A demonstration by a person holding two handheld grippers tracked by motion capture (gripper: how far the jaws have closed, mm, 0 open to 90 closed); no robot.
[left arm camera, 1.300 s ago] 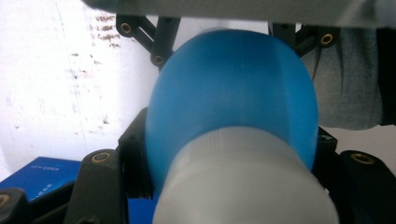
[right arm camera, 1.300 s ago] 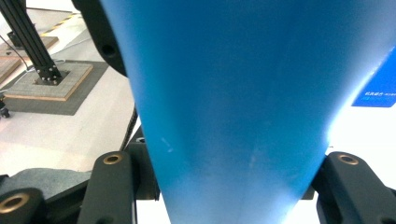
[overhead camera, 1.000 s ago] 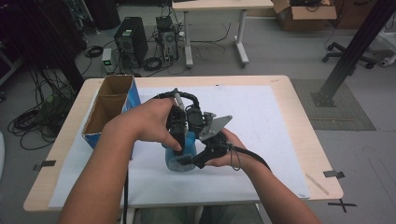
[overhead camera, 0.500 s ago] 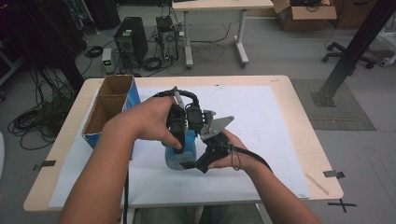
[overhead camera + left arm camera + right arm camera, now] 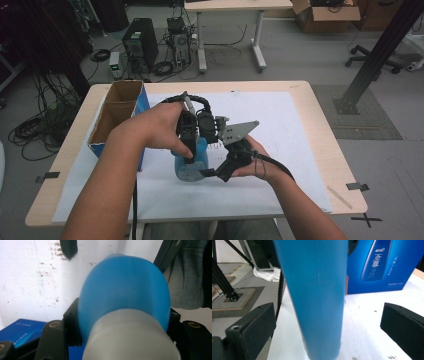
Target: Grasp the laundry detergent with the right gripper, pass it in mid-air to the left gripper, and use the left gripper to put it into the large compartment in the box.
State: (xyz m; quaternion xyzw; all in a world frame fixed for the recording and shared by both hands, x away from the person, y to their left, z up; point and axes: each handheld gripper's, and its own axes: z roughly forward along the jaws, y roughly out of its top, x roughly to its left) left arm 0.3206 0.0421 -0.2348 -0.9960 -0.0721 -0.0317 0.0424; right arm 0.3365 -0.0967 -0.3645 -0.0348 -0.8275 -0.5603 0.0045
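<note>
blue bottle (image 5: 125, 292) white-capped in left gripper view, blue box (image 5: 384, 265) behind

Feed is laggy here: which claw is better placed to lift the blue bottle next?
Left, probably. The left claw is clamped on the blue bottle just below its white cap. The right claw has its jaws apart, either side of the bottle without touching.

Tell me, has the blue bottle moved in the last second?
No. The bottle sits at the same spot beside the box, left gripper on it.
</note>
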